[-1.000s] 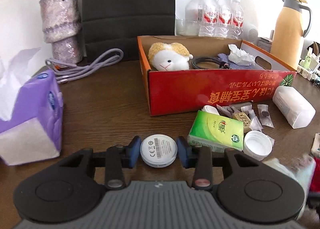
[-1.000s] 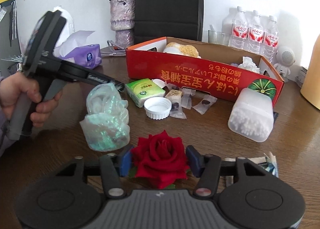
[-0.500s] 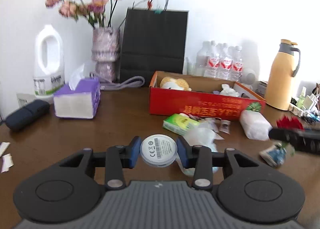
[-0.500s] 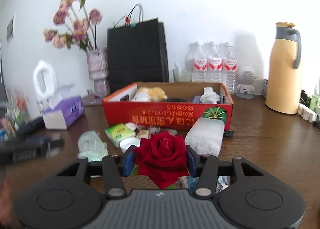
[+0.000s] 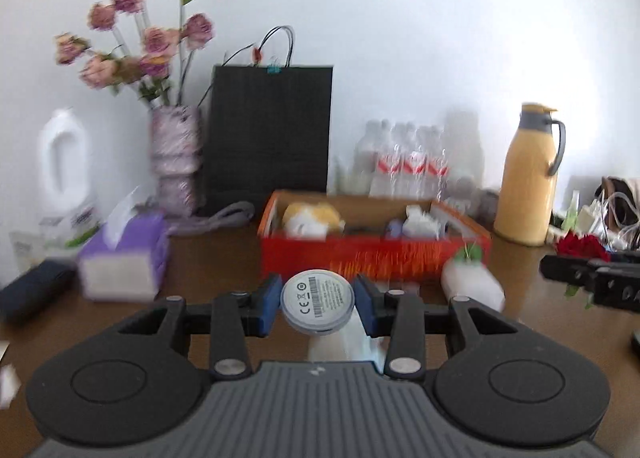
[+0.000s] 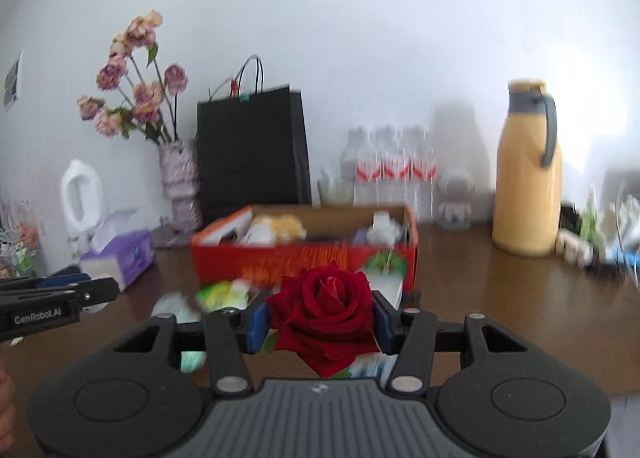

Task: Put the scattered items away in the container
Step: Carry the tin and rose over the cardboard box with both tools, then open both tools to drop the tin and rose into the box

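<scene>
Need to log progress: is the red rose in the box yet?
Out. The red fabric rose is pinched in the right claw, above the table, short of the red cardboard box.

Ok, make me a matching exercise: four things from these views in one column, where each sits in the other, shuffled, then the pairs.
Things:
1. red rose
2. white round disc
3. plush toy
4. yellow thermos jug

Places:
A. inside the red cardboard box
B. between the left gripper pads
C. standing on the table, right of the box
D. between the right gripper pads

Pairs: 1-D, 2-B, 3-A, 4-C
</scene>
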Demonstrator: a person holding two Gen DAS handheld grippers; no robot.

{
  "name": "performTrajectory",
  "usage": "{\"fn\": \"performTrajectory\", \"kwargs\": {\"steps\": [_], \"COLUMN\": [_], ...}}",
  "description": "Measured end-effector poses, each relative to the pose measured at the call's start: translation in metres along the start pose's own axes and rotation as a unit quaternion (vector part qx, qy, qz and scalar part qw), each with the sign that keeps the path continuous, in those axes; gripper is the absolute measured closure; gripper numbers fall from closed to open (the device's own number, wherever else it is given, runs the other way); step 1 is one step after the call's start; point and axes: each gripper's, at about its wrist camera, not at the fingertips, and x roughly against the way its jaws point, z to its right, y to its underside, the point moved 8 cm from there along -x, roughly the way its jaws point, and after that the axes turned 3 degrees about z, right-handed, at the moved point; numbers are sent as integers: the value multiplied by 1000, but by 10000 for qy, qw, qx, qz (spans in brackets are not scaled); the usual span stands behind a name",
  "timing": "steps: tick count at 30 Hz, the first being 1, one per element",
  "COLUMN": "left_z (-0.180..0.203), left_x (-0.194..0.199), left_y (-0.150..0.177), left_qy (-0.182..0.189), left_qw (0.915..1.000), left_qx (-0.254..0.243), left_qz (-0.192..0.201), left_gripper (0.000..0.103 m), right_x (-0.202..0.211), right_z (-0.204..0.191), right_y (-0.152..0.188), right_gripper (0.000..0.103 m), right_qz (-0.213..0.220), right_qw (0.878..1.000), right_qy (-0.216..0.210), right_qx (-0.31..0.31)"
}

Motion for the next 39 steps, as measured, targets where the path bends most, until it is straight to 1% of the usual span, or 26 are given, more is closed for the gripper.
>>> {"fn": "performTrajectory", "kwargs": {"steps": [4,5,7,8,9,11,12,14,17,18,21,24,25,27,28,29,30,31,32,33,34,36,37,39], "left_z": [-14,-18,-23,-26,-27,-28,-28,-28,-28,-27,-26,-24,-24,-23,-24,-24,-25,-26,-27,-28,-30,-30,-29,-28], "left_x": [-66,-82,-118,-136,-155,-190,-204,-227,-254,-260,-271,-275,-276,-275,-274,-273,-273,-272,-271,-270,-269,-268,-268,-270], "left_y": [-48,-58,-69,-69,-67,-62,-60,-55,-45,-41,-27,-14,-11,-8,-8,-8,-10,-12,-14,-17,-21,-30,-36,-48], "left_qy": [-97,-64,23,78,170,264,285,363,318,316,347,393,412,478,501,538,565,584,603,606,587,528,467,332], "left_qw": [9999,9999,9988,9972,9942,9865,9826,9741,9623,9580,9459,9329,9294,9236,9220,9201,9186,9176,9168,9155,9137,9105,9109,9129], "left_qx": [-137,-140,-120,-93,-93,-119,-159,-256,-414,-480,-683,-899,-978,-1057,-1057,-1016,-952,-893,-835,-729,-557,-305,-275,-169], "left_qz": [4,-69,-470,-743,-1057,-1613,-1830,-2217,-2669,-2809,-3154,-3465,-3536,-3653,-3691,-3743,-3794,-3829,-3858,-3910,-3981,-4089,-4091,-4066], "left_gripper": [62,62,62,62,62,62,62,62,62,62,62,62,62,61,61,61,60,60,57,45,39,30,29,19], "right_x": [-46,-58,-85,-100,-119,-161,-182,-220,-267,-278,-303,-313,-314,-313,-313,-312,-311,-310,-309,-308,-308,-307,-308,-314], "right_z": [14,20,30,35,40,50,55,63,65,65,64,64,63,62,60,58,57,55,55,55,57,60,62,65], "right_y": [-59,-74,-98,-106,-110,-111,-108,-99,-76,-66,-38,-13,-6,-2,-1,-1,-3,-6,-9,-13,-17,-27,-32,-42], "right_gripper": [53,53,53,53,53,53,53,53,53,53,53,50,51,47,41,36,27,23,22,22,22,20,19,18], "right_qz": [277,301,181,51,-221,-912,-1294,-1944,-2880,-3201,-3951,-4493,-4607,-4708,-4774,-4828,-4851,-4853,-4863,-4876,-4874,-4866,-4857,-4831], "right_qw": [9994,9993,9995,9997,9995,9957,9915,9806,9564,9460,9172,8930,8871,8807,8770,8742,8730,8729,8724,8718,8721,8733,8740,8754], "right_qy": [28,43,26,23,-4,-74,-124,-211,-426,-445,-432,-232,-144,-44,-45,-60,-67,-87,-93,-70,-27,-10,5,49], "right_qx": [223,215,252,232,237,157,100,-113,-243,-251,-280,42,229,528,538,511,495,492,489,469,425,248,134,-142]}}
